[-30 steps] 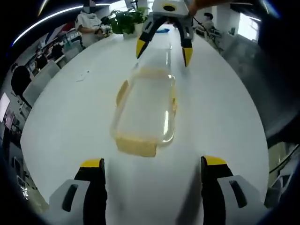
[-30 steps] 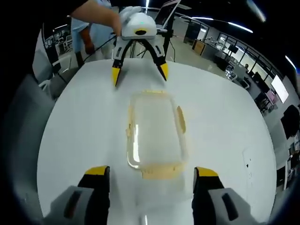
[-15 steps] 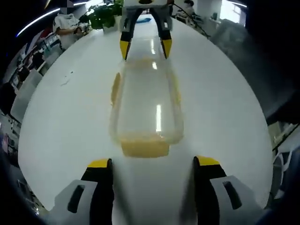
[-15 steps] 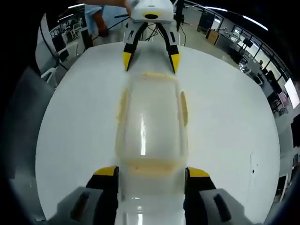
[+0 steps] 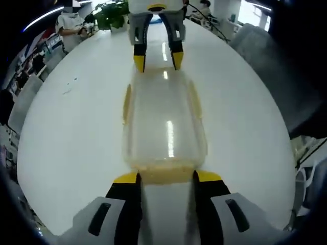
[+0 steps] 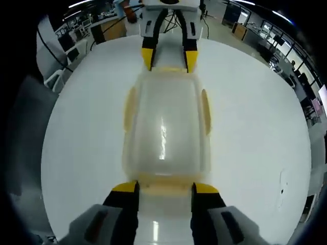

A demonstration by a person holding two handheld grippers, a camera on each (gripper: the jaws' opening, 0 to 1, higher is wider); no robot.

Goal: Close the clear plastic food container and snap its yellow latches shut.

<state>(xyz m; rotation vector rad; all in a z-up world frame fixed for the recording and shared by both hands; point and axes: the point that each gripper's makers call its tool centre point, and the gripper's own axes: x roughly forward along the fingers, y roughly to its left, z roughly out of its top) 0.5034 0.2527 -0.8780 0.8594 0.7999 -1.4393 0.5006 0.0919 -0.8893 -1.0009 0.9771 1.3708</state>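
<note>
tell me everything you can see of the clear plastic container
The clear plastic container is a long, round-cornered box with its clear lid on, lying flat on the white table. Pale yellow latches sit on all four sides: one on each long side and one at each short end. Light glints off the lid. The left gripper brackets the latch at one end and the right gripper brackets the opposite one; whether the jaws touch it is unclear.

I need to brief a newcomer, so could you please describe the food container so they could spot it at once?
On the big white table, look midway between the two facing claws. There lies the clear plastic food container, a rounded oblong box. It stands apart by the yellow latches around its rim.
</note>
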